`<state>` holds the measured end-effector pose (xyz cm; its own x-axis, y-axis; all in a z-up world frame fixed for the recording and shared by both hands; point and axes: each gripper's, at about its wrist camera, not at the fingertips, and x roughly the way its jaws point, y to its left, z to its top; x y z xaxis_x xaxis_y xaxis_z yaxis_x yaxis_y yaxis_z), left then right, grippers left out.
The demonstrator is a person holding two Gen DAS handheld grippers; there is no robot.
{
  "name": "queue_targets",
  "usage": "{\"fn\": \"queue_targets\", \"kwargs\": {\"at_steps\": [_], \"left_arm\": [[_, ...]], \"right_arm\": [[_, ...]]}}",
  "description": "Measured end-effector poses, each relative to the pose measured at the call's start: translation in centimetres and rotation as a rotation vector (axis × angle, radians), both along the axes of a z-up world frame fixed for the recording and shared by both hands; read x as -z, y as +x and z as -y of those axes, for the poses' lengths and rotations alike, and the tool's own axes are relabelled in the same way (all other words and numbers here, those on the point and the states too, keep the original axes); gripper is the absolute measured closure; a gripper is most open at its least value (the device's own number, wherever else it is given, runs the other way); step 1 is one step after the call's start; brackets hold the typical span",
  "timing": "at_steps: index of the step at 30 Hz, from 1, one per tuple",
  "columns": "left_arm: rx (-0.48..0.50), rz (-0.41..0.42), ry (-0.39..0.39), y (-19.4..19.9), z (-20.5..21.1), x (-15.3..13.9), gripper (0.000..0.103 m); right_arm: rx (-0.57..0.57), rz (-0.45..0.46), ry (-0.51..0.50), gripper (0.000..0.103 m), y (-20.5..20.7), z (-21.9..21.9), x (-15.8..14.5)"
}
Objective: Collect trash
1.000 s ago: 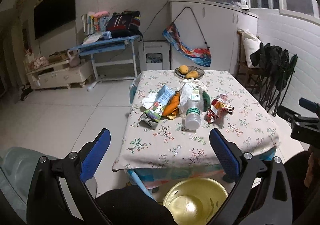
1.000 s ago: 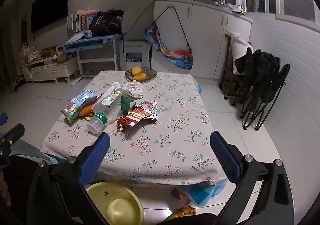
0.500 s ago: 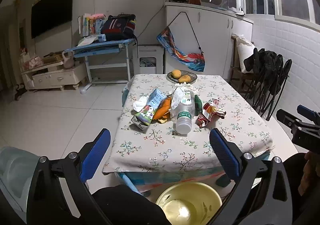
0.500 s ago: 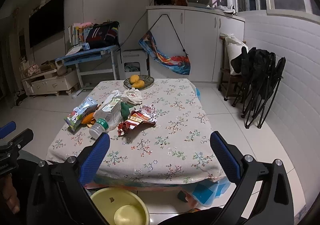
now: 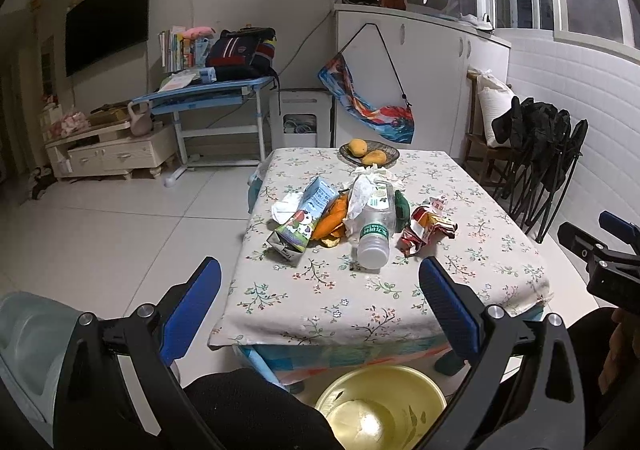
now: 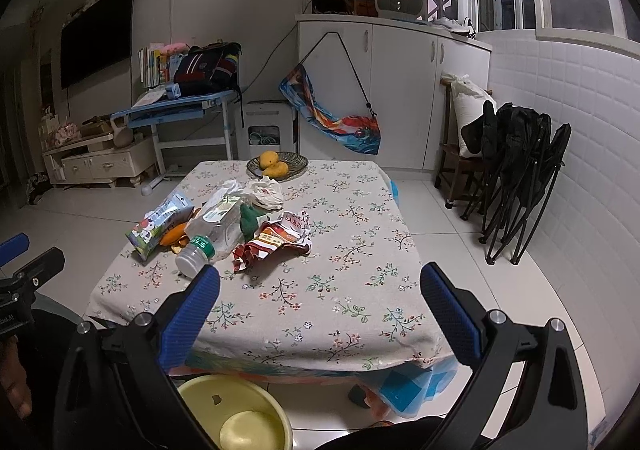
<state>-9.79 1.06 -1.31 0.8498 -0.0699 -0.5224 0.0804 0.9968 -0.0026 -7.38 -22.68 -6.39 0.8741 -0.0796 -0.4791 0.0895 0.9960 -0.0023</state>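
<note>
Mangoes [image 5: 368, 152] in dish [image 5: 390, 154]

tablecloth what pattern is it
Pale tablecloth with small floral sprigs, clearest in the right wrist view.

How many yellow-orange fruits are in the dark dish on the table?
2: the rear yellow-orange fruit and the front yellow-orange fruit, touching, in the dark dish at the table's far edge. Others could be hidden behind them.
</note>
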Motion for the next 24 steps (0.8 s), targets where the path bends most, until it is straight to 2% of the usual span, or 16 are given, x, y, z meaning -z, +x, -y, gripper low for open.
{"fn": "queue_targets", "kwargs": {"at_steps": [12,24], "left_arm": [[0.0,0.005,0.016,-0.1,0.1,0.2,0.007],[0.01,-0.031,0.036,0.9,0.1,0.1,0.007]], "right_arm": [[-0.003,-0.005,-0.002,0.007,0.2,-0.2,0.0],[-0.047,-0.035,-0.004,0.007,1.0,-0.3,-0.2]]}}
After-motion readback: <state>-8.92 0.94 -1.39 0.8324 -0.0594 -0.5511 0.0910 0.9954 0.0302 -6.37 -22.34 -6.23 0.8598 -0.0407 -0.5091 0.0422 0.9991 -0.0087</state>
